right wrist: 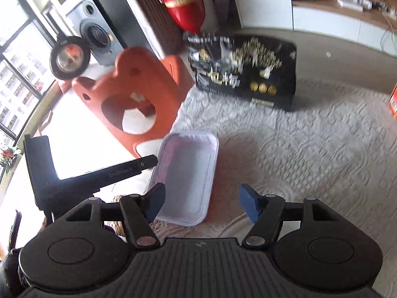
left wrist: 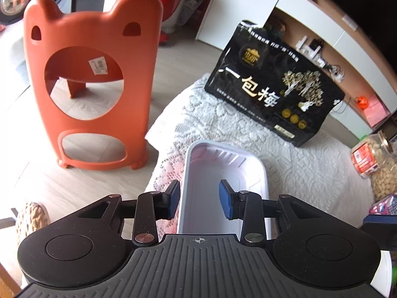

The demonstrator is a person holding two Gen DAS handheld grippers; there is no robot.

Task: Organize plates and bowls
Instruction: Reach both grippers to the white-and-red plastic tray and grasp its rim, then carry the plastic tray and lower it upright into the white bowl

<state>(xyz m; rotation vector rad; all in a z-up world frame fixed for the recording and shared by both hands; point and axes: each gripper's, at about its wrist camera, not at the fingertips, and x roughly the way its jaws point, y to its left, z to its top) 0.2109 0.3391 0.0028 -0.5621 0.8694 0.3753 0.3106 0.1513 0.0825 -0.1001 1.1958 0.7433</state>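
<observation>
White tray (left wrist: 224,173) lies at left edge of lace tablecloth (left wrist: 310,173). Left gripper (left wrist: 199,198) jaws apart, straddling tray's left rim. Right gripper (right wrist: 201,202) wide, empty, above the cloth. Black bag (left wrist: 270,87) at far edge, orange stool (left wrist: 99,82) off left edge, peanut jar (left wrist: 379,168) right; bare cloth between.

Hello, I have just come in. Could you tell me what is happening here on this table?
A person is working with two hand-held grippers over a white lace tablecloth. The left gripper is open, its fingers on either side of one wall of a white rectangular tray, not yet closed on it. The right gripper is also open and empty, hovering just beside the tray. A black snack bag stands behind, and an orange chair is next to the table.
</observation>
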